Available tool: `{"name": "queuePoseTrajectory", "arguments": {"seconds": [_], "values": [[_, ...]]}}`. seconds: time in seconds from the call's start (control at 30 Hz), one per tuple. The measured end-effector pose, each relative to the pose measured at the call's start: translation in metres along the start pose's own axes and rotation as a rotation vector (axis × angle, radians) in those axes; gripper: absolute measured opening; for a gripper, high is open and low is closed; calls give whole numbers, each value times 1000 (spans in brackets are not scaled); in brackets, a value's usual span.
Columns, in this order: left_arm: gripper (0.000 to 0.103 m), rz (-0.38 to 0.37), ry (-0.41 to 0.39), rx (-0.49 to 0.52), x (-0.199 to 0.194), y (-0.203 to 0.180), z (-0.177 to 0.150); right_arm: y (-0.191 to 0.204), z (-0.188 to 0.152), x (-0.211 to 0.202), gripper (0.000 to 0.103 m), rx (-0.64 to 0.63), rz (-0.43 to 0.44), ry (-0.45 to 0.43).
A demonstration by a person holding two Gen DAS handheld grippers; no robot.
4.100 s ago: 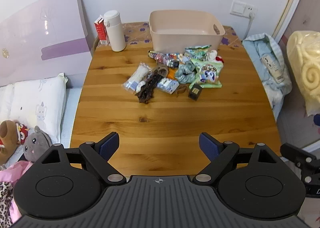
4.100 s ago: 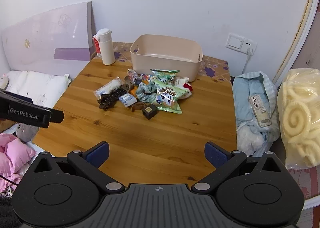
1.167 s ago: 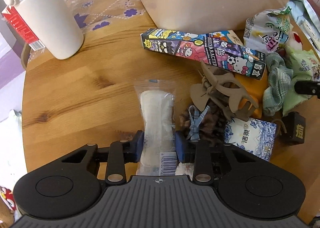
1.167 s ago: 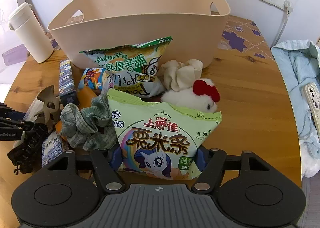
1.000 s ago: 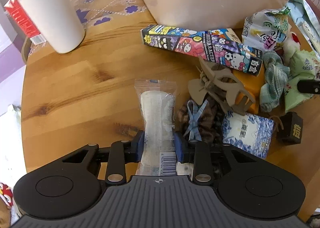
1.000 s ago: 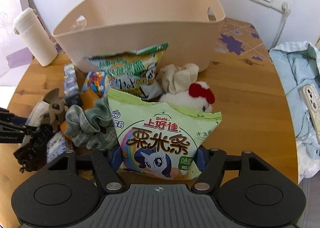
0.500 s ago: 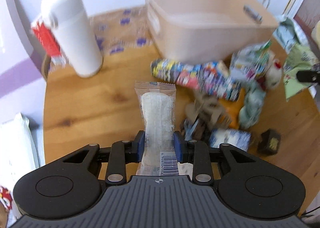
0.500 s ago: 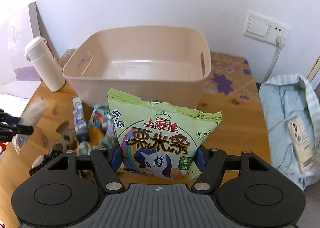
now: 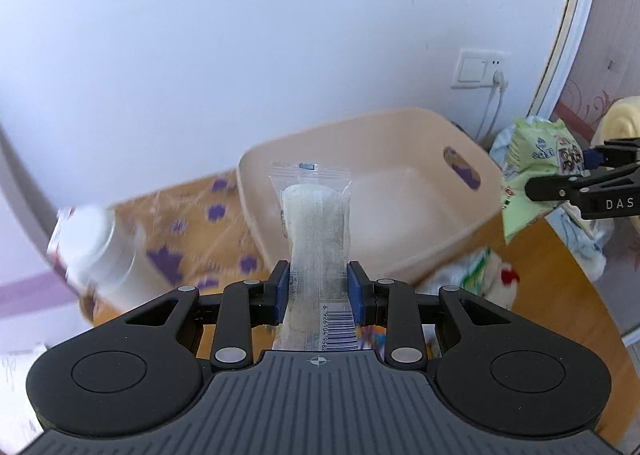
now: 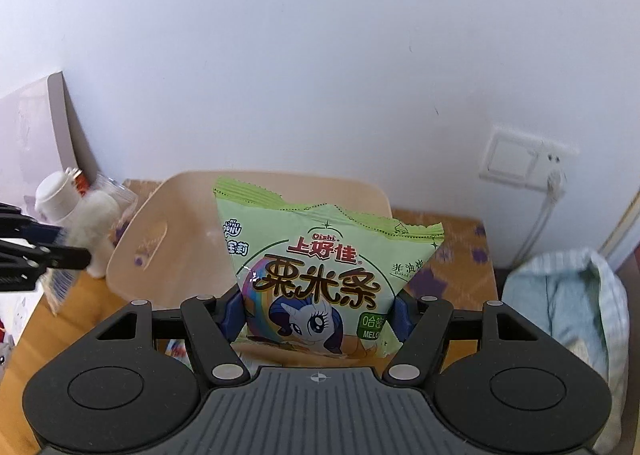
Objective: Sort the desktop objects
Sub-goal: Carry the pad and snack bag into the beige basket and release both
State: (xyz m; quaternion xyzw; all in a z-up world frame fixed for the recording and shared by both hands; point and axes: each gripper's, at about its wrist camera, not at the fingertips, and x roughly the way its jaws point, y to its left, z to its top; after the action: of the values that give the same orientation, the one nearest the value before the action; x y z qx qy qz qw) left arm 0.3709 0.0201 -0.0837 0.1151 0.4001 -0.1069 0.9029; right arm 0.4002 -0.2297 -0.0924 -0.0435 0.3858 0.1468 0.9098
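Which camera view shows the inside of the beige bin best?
The left wrist view: the beige bin shows its bare floor, far wall and handle slot. In the right wrist view the green snack bag in the right gripper hides most of it.

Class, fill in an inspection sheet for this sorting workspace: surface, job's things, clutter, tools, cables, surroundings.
Surface: wooden table, patterned mat at the back.
Job's things: beige bin, nothing seen inside; clear wrapped packet; green snack bag.
Clutter: blurred items below the bin; white bottle.
Tools: left tool shut on the packet; right tool shut on the snack bag.
Cables: white cord plugged into the wall socket.
Surroundings: white wall, blue cloth.
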Motion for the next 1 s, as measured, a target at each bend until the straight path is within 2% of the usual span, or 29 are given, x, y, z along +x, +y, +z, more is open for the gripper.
{"name": "queuePoseTrajectory", "arguments": {"seconds": [0.2,0.4,0.6,0.67,0.7,0.73,0.8,0.87,0.93,1.0], "values": [[31,41,34,16,44,-17,25,1,13,40,66,-20,-6,37],[31,60,100,-3,91,-30,38,10,13,79,66,-106,-25,88],[29,89,186,-18,130,-34,36,31,6,103,66,-183,-32,137],[28,96,209,-15,138,-35,32,33,4,107,67,-183,-22,151],[28,94,219,-18,140,-35,29,33,3,107,74,-179,-22,153],[28,85,226,-22,141,-35,27,33,1,106,76,-171,-16,150],[33,71,226,-25,139,-36,23,32,-1,103,80,-154,-10,143],[52,77,225,-27,136,-35,20,31,-4,98,85,-133,-15,137],[60,83,211,-43,129,-33,17,29,-5,89,87,-107,-10,124],[62,81,202,-60,121,-29,15,16,-11,75,91,-92,-6,107]]}}
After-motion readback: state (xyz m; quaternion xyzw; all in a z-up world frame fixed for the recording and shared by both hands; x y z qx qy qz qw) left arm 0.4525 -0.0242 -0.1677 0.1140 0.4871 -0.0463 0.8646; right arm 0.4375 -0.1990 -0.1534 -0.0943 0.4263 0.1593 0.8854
